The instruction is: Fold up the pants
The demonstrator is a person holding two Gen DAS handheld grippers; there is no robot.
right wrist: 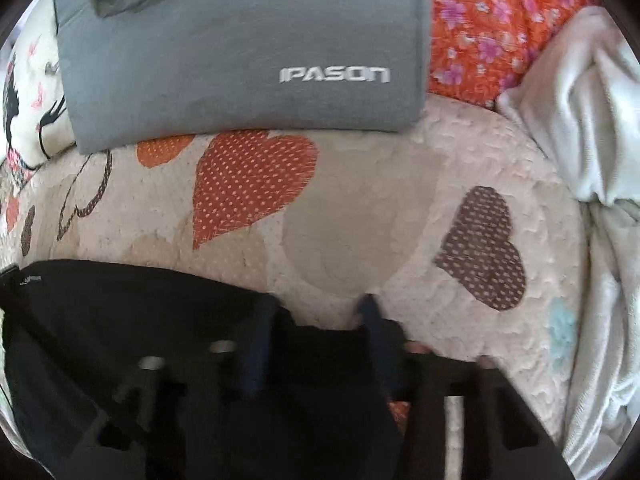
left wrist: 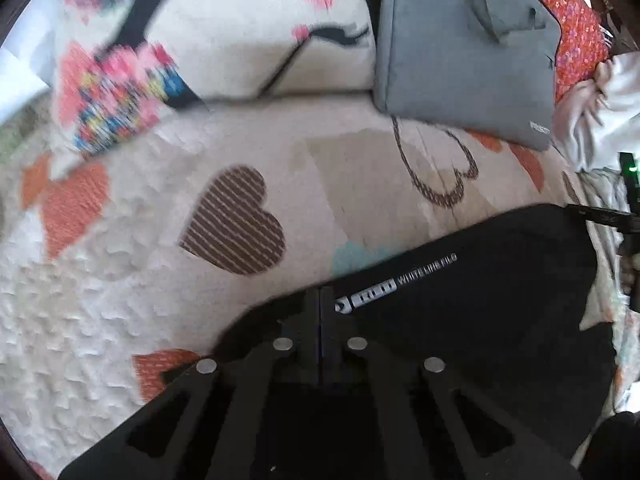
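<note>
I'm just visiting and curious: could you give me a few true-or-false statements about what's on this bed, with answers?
1. The pants are black. True.
2. The grey bag reads IPASON. True.
3. The left tongs gape wide open. False: their fingers are pressed together.
4. The bedspread is printed with stars. False: hearts.
5. The grey bag lies on the pants. False: bare bedspread shows between them.

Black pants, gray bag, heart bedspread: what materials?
Pants: smooth matte black fabric, likely synthetic sportswear; printed white logo, few creases. Gray bag: woven gray cloth, looks padded; soft rounded edges, silver lettering. Bedspread: puckered, pebbly textile, possibly quilted cotton; heart prints.
</note>
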